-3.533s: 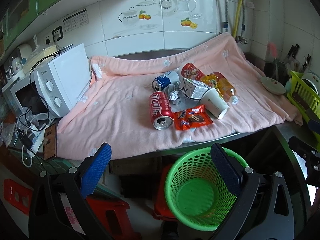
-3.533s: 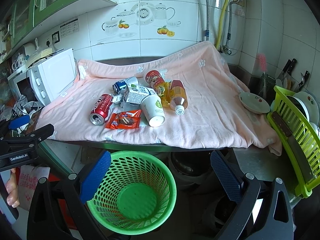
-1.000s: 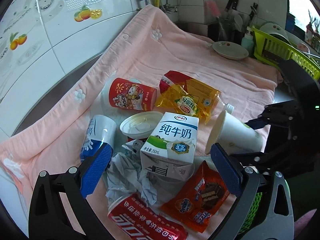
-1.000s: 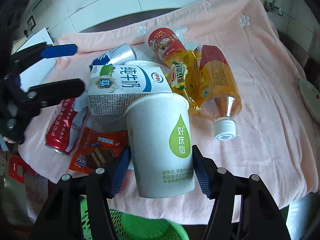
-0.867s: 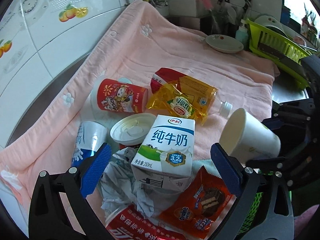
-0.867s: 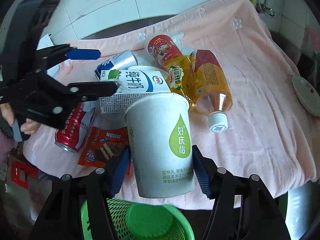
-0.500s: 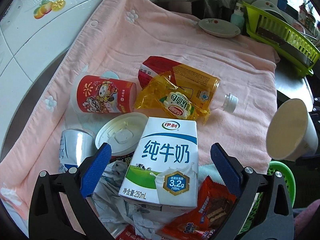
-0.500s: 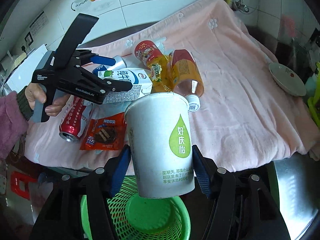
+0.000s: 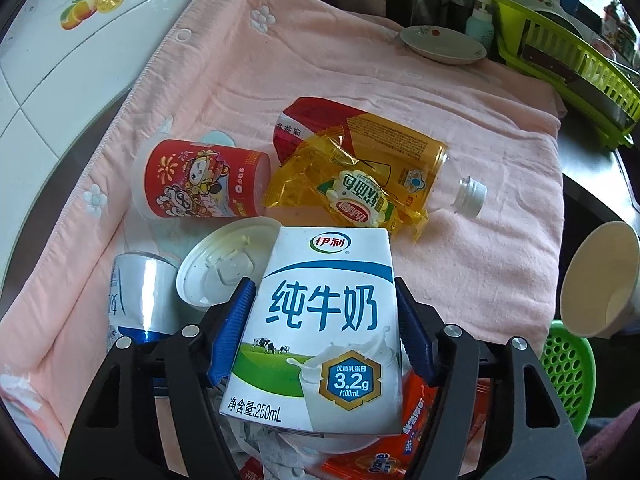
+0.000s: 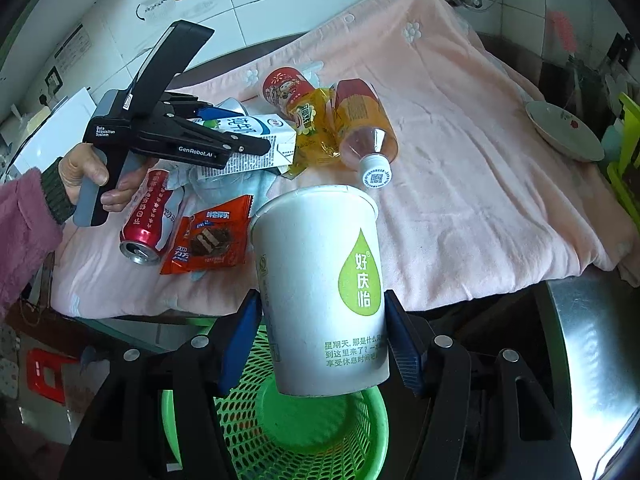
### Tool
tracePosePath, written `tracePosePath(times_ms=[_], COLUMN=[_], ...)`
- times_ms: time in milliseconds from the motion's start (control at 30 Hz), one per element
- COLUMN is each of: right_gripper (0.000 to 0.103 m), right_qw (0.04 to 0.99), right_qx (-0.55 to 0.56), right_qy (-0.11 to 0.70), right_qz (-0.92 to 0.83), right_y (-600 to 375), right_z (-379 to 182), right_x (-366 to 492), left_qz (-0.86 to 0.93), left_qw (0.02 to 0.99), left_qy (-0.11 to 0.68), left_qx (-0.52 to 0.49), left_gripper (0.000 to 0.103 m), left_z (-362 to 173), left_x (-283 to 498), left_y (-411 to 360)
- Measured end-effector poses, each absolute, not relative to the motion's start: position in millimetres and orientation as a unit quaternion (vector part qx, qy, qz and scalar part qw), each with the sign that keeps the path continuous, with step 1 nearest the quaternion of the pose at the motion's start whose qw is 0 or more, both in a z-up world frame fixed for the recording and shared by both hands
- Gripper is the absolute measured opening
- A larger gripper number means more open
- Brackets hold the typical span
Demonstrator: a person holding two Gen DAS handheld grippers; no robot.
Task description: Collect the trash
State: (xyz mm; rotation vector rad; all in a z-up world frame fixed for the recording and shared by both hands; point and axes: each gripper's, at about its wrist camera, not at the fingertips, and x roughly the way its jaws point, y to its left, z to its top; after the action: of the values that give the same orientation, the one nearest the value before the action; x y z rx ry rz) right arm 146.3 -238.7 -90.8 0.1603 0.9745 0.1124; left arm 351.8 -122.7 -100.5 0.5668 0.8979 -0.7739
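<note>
While the right hand-held gripper (image 10: 322,334) pinches a white paper cup (image 10: 320,292) above the green basket (image 10: 288,436), the left hand-held gripper (image 9: 324,332) is closing its jaws around the milk carton (image 9: 320,332), the blue pads right against its sides. That carton lies on the pink towel (image 9: 480,128) over the bench, amid other trash: a red cup (image 9: 200,180), a yellow bottle (image 9: 400,152), a yellow wrapper (image 9: 340,196), a blue can (image 9: 136,300), a red can (image 10: 150,220) and an orange wrapper (image 10: 210,240).
</note>
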Motion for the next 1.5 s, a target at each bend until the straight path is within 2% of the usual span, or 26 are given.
tracePosePath(times_ms=[333, 700, 967, 1067, 1233, 1333, 1500], right_gripper=[0.059, 0.059, 0.061, 0.073, 0.073, 0.080, 0.081], right_qw=[0.879, 0.850, 0.830, 0.835, 0.845, 0.853, 0.867], right_qx=[0.057, 0.008, -0.008, -0.012, -0.015, -0.014, -0.011], right_qy=[0.465, 0.510, 0.535, 0.527, 0.511, 0.498, 0.477], right_qz=[0.093, 0.134, 0.157, 0.157, 0.158, 0.155, 0.140], right_y=[-226, -210, -199, -198, -202, -206, -217], right_z=[-93, -135, -163, -158, -145, -135, -118], right_x=[124, 89, 73, 66, 54, 46, 32], left_qz=[-0.325, -0.288, -0.266, -0.265, -0.270, -0.277, -0.284], left_qw=[0.842, 0.891, 0.901, 0.900, 0.893, 0.888, 0.873], left_qy=[0.387, 0.336, 0.337, 0.344, 0.357, 0.366, 0.395], left_qx=[0.190, 0.098, 0.064, 0.050, 0.047, 0.038, 0.028], left_gripper=[0.067, 0.067, 0.066, 0.066, 0.066, 0.067, 0.067], left_z=[-49, 10, 10, 4, -10, -21, -46], left_x=[322, 219, 144, 122, 92, 81, 74], left_y=[-88, -34, -6, -1, -8, -14, -28])
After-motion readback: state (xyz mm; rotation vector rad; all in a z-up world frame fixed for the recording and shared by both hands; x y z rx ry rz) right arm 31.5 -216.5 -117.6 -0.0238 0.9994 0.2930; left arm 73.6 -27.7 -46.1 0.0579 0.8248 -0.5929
